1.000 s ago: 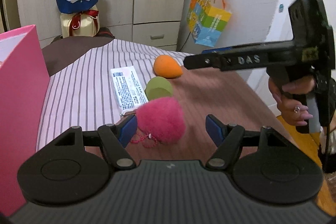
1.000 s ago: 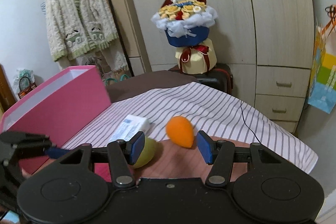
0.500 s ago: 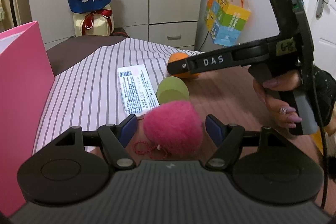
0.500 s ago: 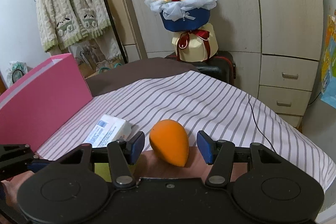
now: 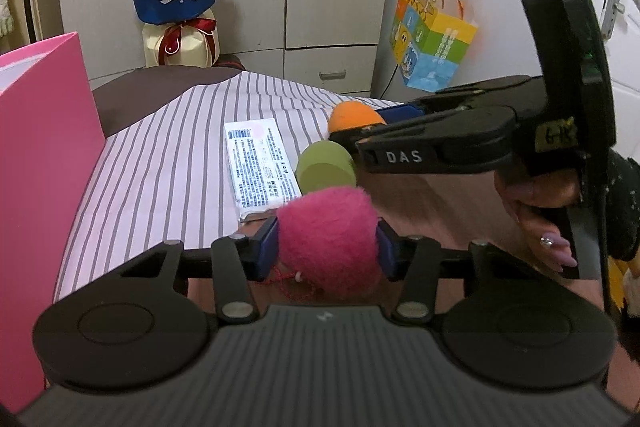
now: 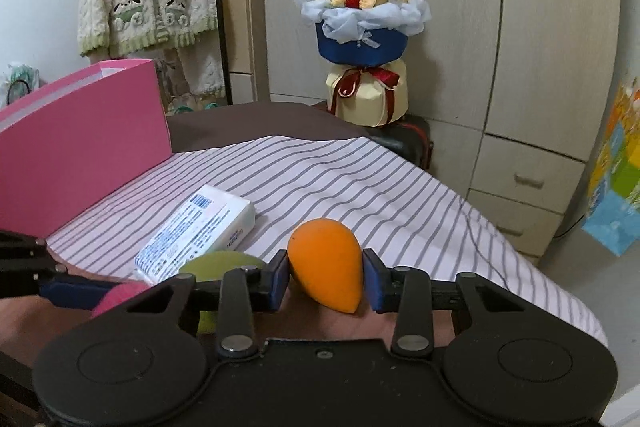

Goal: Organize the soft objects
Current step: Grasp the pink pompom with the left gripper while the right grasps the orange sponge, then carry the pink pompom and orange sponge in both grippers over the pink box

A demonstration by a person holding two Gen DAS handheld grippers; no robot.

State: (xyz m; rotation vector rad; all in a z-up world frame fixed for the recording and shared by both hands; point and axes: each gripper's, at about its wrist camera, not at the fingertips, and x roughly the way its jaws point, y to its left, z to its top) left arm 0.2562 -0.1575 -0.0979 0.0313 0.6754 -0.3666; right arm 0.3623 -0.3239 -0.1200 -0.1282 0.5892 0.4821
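Grasp step underway on table (image 5: 420, 195): pink pompom (image 5: 328, 239) is being closed on by left gripper (image 5: 326, 251), orange sponge (image 6: 326, 265) by right gripper (image 6: 326, 279). Lift toward pink box (image 6: 80, 143) likely required next.

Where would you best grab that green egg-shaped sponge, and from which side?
Judging by its pose, grip the green sponge across its rounded middle, coming from above on the near side. It lies on its side, flat end toward the left camera, crowded by the tissue pack, the pink pompom and the orange sponge.
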